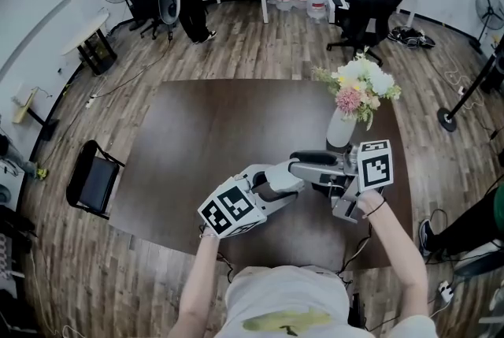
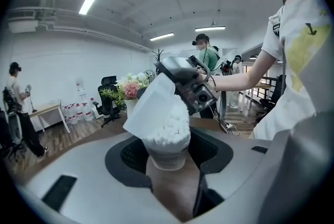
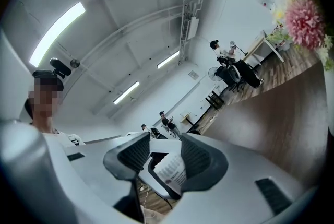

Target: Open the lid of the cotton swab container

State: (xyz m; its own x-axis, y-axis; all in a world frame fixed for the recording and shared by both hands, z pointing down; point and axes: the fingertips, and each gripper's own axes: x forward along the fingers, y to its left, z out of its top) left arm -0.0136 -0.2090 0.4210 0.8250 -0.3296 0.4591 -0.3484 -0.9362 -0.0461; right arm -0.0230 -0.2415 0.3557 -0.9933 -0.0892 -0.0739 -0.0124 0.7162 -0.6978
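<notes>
Translucent plastic cotton swab container [image 2: 168,157], full of white swabs, clenched between the left tool's [image 2: 167,147] jaws. Its lid [image 2: 150,105] stands tilted open, gripped by the right tool [image 3: 160,157]. In the head view the tools hide it, near the bench's [image 1: 197,139] near edge.

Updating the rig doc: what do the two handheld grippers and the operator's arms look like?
The left gripper and right gripper have smooth light-grey shells with dark ribbed pads. Each carries a white cube with black square markers: left cube, right cube. The person wears a white short-sleeved T-shirt with a yellow-green print and a thin dark band on the right wrist.
</notes>
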